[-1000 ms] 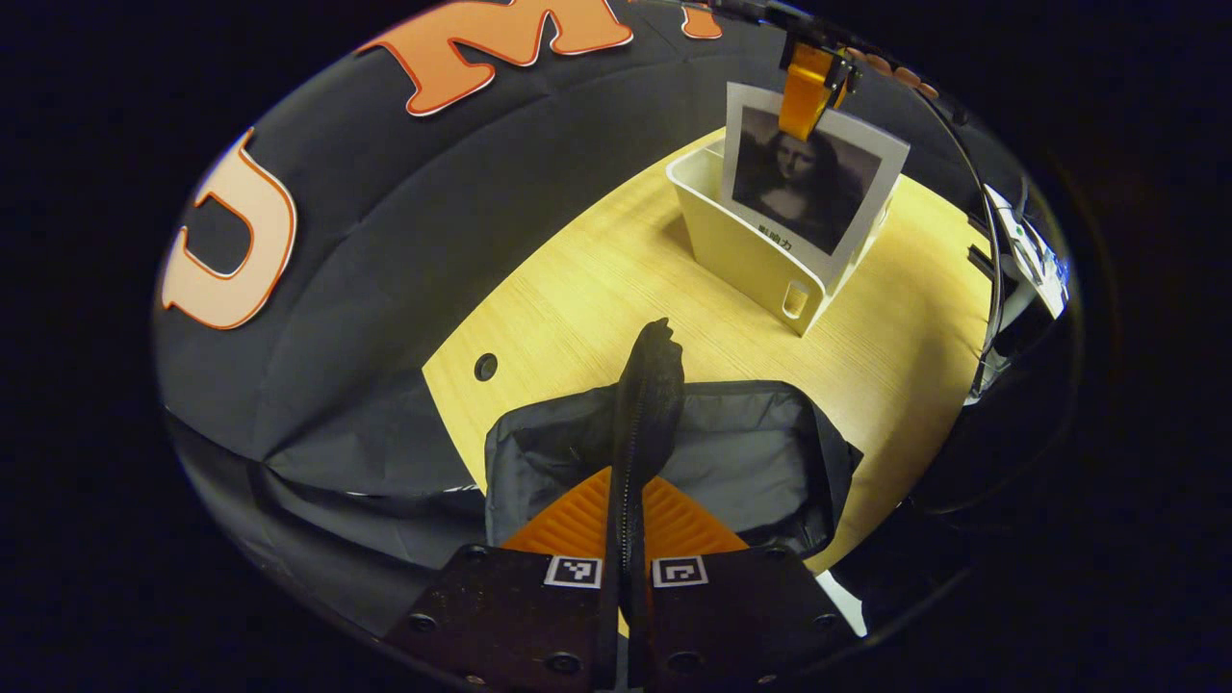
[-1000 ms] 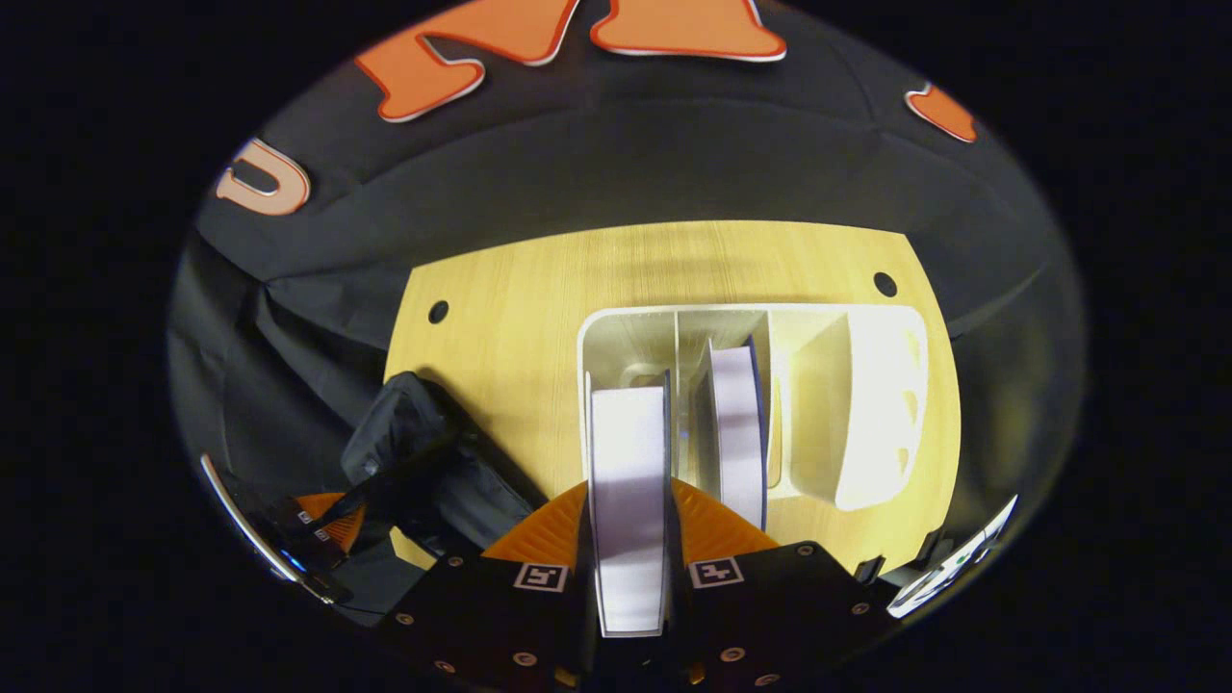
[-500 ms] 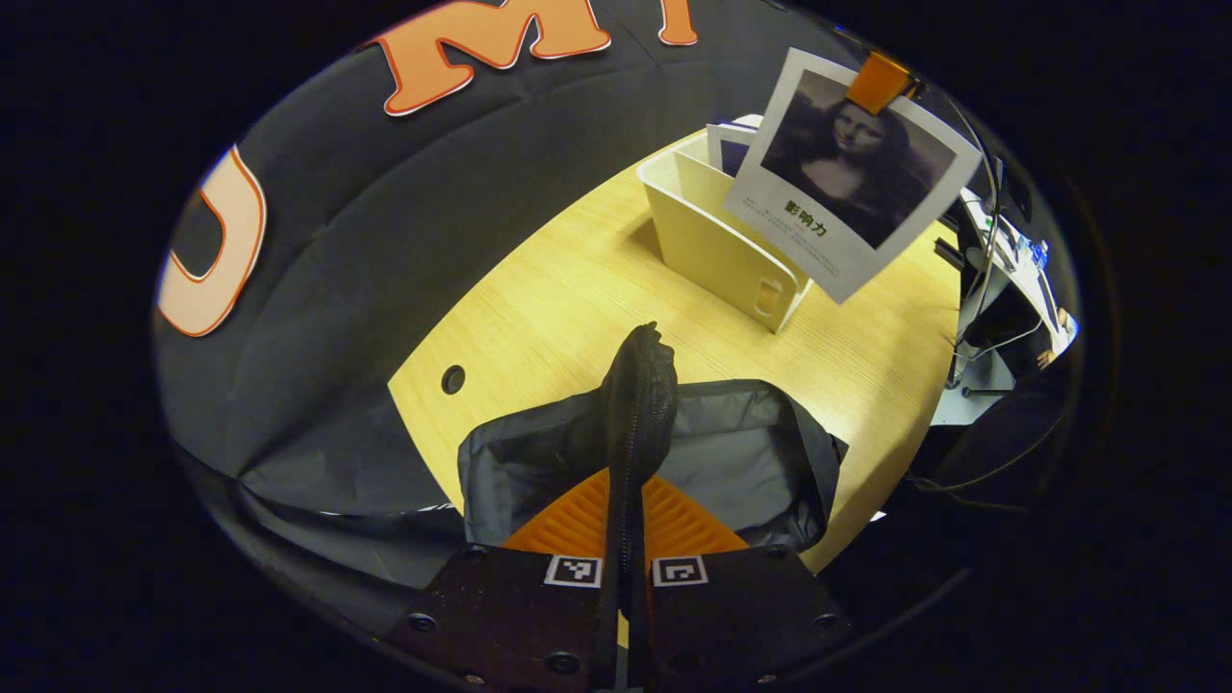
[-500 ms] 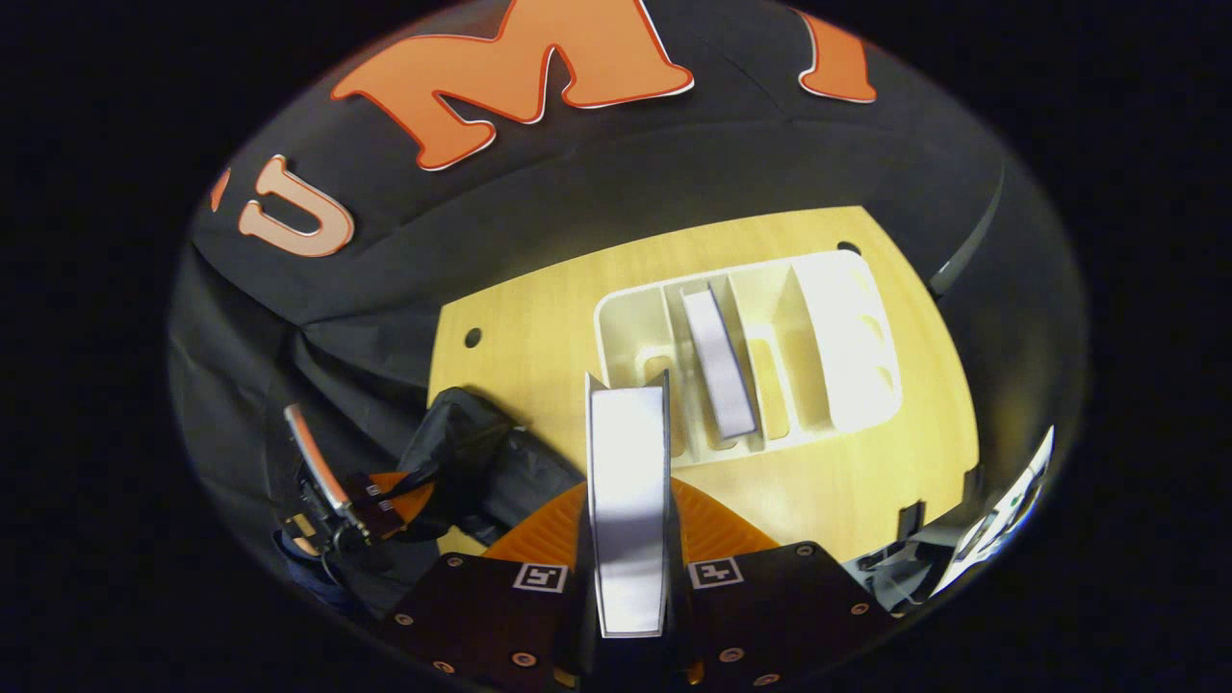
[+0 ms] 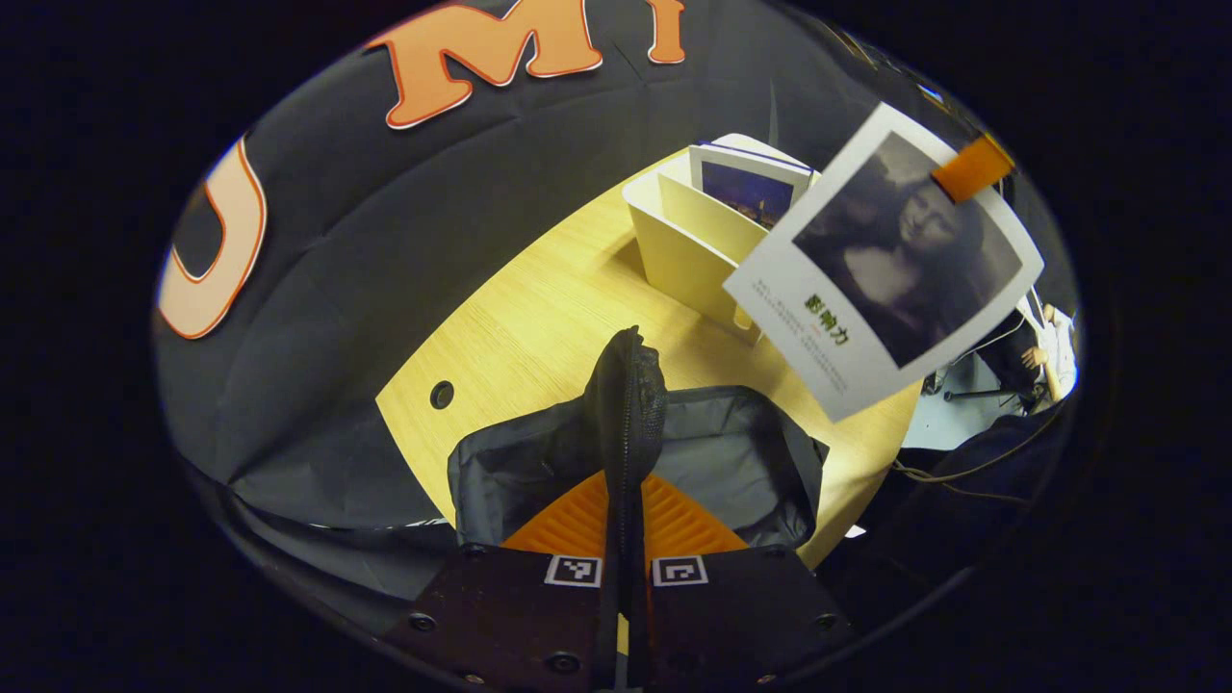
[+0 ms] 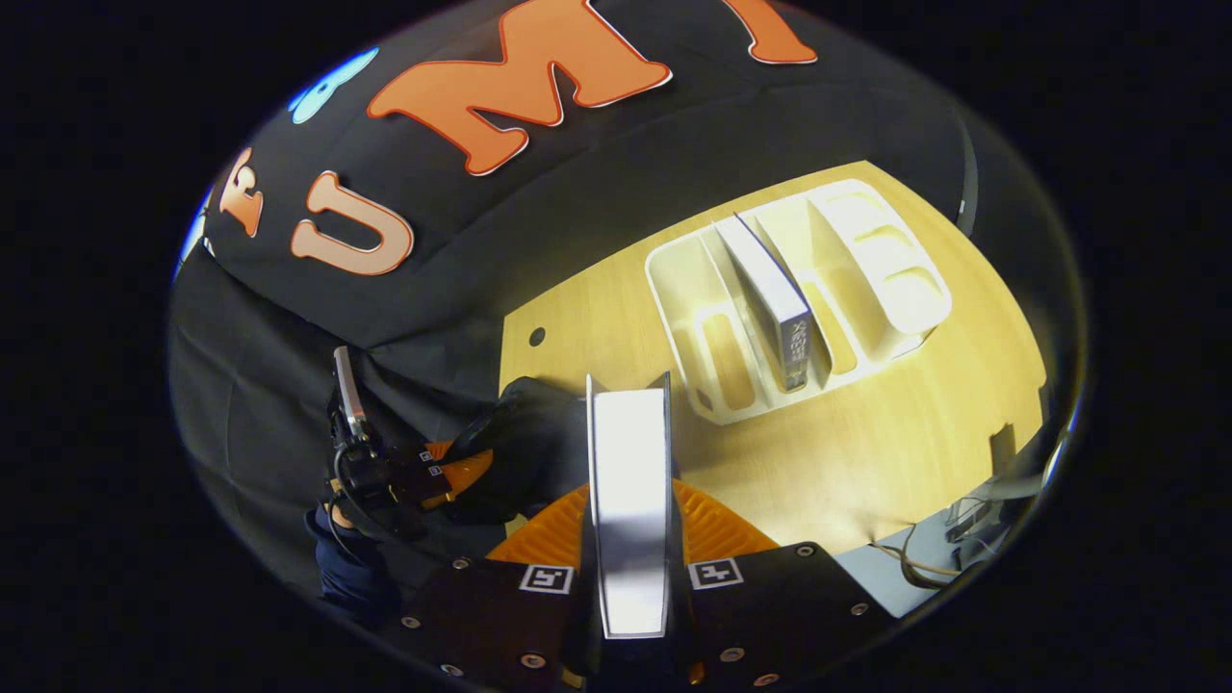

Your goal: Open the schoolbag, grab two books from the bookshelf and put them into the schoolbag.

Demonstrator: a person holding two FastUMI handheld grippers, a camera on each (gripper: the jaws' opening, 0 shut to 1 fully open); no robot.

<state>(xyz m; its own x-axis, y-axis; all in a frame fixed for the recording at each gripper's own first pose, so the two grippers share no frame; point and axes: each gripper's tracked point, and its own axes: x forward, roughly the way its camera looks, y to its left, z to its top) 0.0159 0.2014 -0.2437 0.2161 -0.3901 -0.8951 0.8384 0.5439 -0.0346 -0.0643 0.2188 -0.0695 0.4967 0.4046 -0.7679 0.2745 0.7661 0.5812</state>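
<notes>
The black schoolbag (image 5: 712,452) lies open on the wooden table. My left gripper (image 5: 626,500) is shut on its zipped rim (image 5: 628,390) and holds it up. In the air to the right hangs a book with a portrait cover (image 5: 890,260), pinched at its top corner by the right gripper's orange fingers (image 5: 972,166). In the right gripper view my right gripper (image 6: 628,510) is shut on that book's white page edge (image 6: 629,491), above the schoolbag (image 6: 539,443). A second book (image 6: 770,298) stands in the cream bookshelf (image 6: 693,356), also seen as a book (image 5: 746,188) in the bookshelf (image 5: 679,245).
The table (image 5: 539,318) has a round cable hole (image 5: 442,394) left of the bag. The left gripper and the hand holding it (image 6: 385,476) sit at the lower left in the right gripper view. Cables and equipment lie beyond the table's right edge (image 6: 972,520).
The right gripper lifted the portrait book out of the bookshelf and carried it away from it, toward the schoolbag. The left gripper kept its hold on the bag's rim.
</notes>
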